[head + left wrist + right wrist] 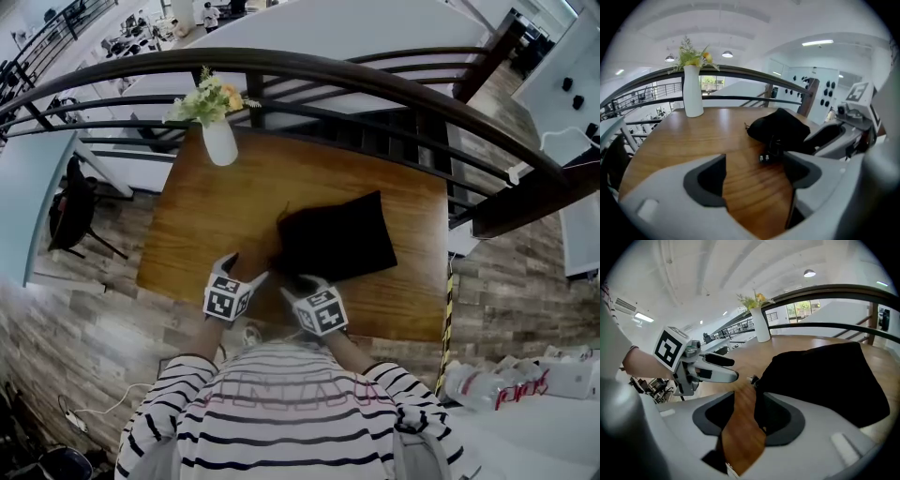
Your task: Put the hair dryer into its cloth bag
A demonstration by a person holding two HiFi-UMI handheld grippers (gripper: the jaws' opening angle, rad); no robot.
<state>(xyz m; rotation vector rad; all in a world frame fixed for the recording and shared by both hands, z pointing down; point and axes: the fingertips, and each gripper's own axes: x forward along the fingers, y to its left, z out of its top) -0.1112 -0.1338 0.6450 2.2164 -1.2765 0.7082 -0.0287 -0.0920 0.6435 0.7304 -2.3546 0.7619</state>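
Left gripper view: left gripper [754, 169] is released, jaws spread wide. Only bare wood of the table [689, 136] shows between the pads, nothing gripped. The black cloth bag [780, 126] lies flat on the table ahead of the jaws and off to their right, clear of both pads. A plug [764, 158] with two metal prongs sticks out at the bag's near edge, just ahead of the right-hand jaw tip and not touching it. The white vase [693, 91] with flowers stands well ahead, to the left of the jaws, near the dark railing [740, 72].

Right gripper view: right gripper [743, 411] is also released, with a narrower gap than the left. A strip of table wood runs between the pads. The bag sits just past the right-hand jaw and spreads ahead and to the right; its edge comes up to that jaw's tip, but the pads aren't pressing on it. The left gripper is ahead and to the left of these jaws, apart from the bag.

Head view: both grippers are at the table's near edge, side by side. The bag lies just ahead of them, mostly in front of the right one. The hair dryer itself can't be made out in any view; only the plug shows at the bag's edge.
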